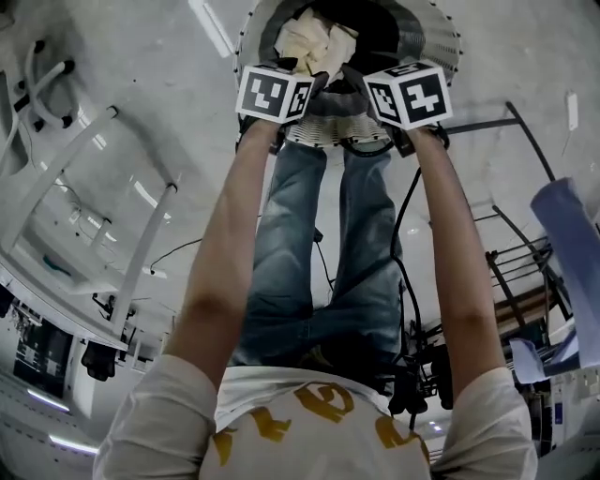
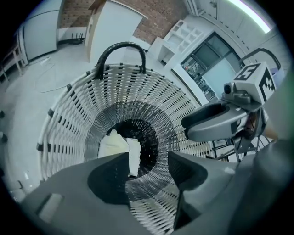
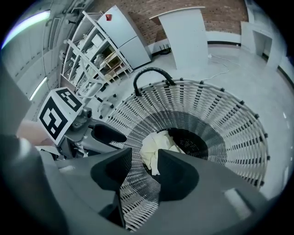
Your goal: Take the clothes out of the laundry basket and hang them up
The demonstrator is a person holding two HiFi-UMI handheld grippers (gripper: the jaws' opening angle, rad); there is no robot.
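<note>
My forearms reach straight down over my jeans (image 1: 291,244), and I have one tool in each hand, side by side above the near rim of the laundry basket (image 2: 69,133). The left gripper (image 2: 148,160) is released: its two dark jaws stand apart, with only the white weave of the basket wall showing in the gap, and nothing is touching them. The right gripper (image 3: 144,158) is likewise released, jaws apart and bare, and it looks down through the gap at the cloth below. In each gripper view the other tool shows off to the side with its marker cube, close by but not touching. The basket is a round, white woven one that turns to a dark band near the bottom. A black arched handle (image 3: 151,73) rises from its far rim. The cream garment (image 3: 154,144) lies crumpled at the bottom of the basket, bunched against one side of the dark floor and well below both pairs of jaws. Neither tool is in contact with it. The basket stands on a pale grey floor (image 3: 239,64). Farther off, the right gripper view shows an open shelving rack (image 3: 92,50), a white cabinet (image 3: 183,34) and a brick wall (image 3: 220,13). In the head view a dark metal frame (image 1: 525,244) stands to my right with pale blue fabric (image 1: 572,244) beside it.
</note>
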